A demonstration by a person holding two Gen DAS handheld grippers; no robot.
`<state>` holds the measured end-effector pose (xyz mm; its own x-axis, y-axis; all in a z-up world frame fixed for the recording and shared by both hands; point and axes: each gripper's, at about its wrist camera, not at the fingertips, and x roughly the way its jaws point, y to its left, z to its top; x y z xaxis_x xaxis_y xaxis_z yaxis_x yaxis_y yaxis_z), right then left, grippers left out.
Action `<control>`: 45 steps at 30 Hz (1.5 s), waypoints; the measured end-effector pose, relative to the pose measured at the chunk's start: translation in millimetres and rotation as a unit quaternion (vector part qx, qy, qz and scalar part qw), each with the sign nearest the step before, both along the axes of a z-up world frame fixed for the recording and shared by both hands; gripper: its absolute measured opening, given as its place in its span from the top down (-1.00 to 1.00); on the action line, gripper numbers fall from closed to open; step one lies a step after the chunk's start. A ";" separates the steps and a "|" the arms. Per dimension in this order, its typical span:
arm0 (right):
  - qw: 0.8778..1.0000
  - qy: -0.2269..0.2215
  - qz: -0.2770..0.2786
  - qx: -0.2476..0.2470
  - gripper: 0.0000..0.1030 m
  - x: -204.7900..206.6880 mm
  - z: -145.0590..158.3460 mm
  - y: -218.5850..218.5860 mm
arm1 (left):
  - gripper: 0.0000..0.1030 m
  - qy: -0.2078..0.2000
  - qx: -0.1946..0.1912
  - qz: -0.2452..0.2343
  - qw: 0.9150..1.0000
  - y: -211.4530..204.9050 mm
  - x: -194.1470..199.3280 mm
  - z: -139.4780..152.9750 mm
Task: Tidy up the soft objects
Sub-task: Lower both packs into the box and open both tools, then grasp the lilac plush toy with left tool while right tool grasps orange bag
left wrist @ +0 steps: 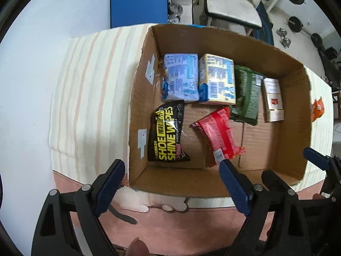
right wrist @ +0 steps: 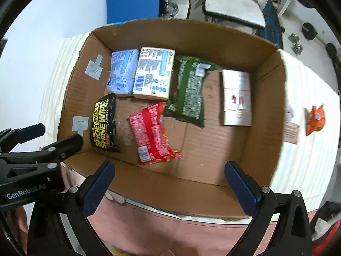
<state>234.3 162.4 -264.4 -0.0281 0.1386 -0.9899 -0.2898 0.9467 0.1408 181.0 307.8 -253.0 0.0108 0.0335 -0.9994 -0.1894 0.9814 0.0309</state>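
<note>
An open cardboard box (left wrist: 136, 98) (right wrist: 268, 111) holds a blue tissue pack (left wrist: 181, 77) (right wrist: 122, 72), a yellow tissue pack (left wrist: 217, 79) (right wrist: 154, 72), a green pouch (left wrist: 246, 98) (right wrist: 189, 89) and a white carton (left wrist: 273, 100) (right wrist: 236, 98) in a row. In front of them lie a black shoe wipes pack (left wrist: 169, 132) (right wrist: 104, 125) and a red packet (left wrist: 217, 136) (right wrist: 151, 132). My left gripper (left wrist: 173, 185) (right wrist: 49, 137) and right gripper (right wrist: 170, 187) (left wrist: 296, 168) hang side by side over the box's near edge, both open and with nothing between their fingers.
The box stands on a striped cloth (left wrist: 89, 98). An orange packet (right wrist: 315, 117) (left wrist: 317, 108) and a small card (right wrist: 291, 132) lie on the cloth right of the box. Beyond are a blue panel (left wrist: 138, 2), a chair (left wrist: 230, 4) and dumbbells (left wrist: 285, 38) on the floor.
</note>
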 end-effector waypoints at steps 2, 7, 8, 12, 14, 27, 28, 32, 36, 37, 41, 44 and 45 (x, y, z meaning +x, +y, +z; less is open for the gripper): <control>1.000 -0.006 0.001 0.003 -1.00 -6.5 6.6 -4.6 | -0.76 -0.010 -0.001 0.003 1.000 -5.2 -7.6 7.2; 1.000 -0.016 -0.002 0.018 -1.00 -19.8 22.7 -17.2 | -0.76 -0.030 -0.005 0.013 0.999 -15.6 -18.8 22.8; 1.000 -0.017 -0.001 0.021 -1.00 -22.0 25.8 -20.2 | -0.76 -0.033 -0.009 0.018 0.999 -18.9 -20.8 26.2; 0.996 0.014 0.000 0.093 -1.00 -26.2 37.0 -40.9 | -0.76 -0.058 -0.013 0.040 0.997 -37.3 -26.6 46.4; 0.994 0.012 0.002 0.105 -1.00 -29.2 44.0 -55.6 | -0.76 -0.075 -0.015 0.041 0.996 -52.1 -24.1 57.4; 0.989 -0.044 -0.137 0.035 -1.00 14.8 56.5 -293.7 | -0.76 -0.042 -0.110 -0.055 0.992 -248.1 95.0 39.7; 0.988 -0.042 -0.148 0.028 -1.00 21.2 52.0 -309.6 | -0.76 -0.034 -0.095 -0.067 0.993 -264.7 110.0 30.9; 0.980 -0.010 -0.197 0.035 -1.00 54.7 18.5 -367.5 | -0.76 0.017 -0.050 -0.093 0.994 -308.4 157.7 -16.8; 0.964 0.033 -0.258 0.060 -1.00 83.6 -29.8 -402.5 | -0.76 0.078 -0.016 -0.102 0.992 -330.7 188.6 -76.1; 0.960 0.043 -0.270 0.063 -1.00 87.5 -39.9 -405.5 | -0.76 0.090 -0.009 -0.104 0.990 -332.9 193.1 -89.0; 0.940 0.083 -0.317 0.094 -1.00 111.3 -82.7 -414.9 | -0.76 0.125 0.002 -0.101 0.987 -339.0 205.9 -123.6; 0.928 0.106 -0.340 0.111 -1.00 123.0 -106.9 -412.6 | -0.76 0.133 0.028 -0.104 0.985 -341.4 212.1 -136.4; 0.923 0.114 -0.348 0.117 -0.98 125.6 -114.5 -411.5 | -0.76 0.135 0.016 -0.109 0.985 -345.2 215.1 -139.6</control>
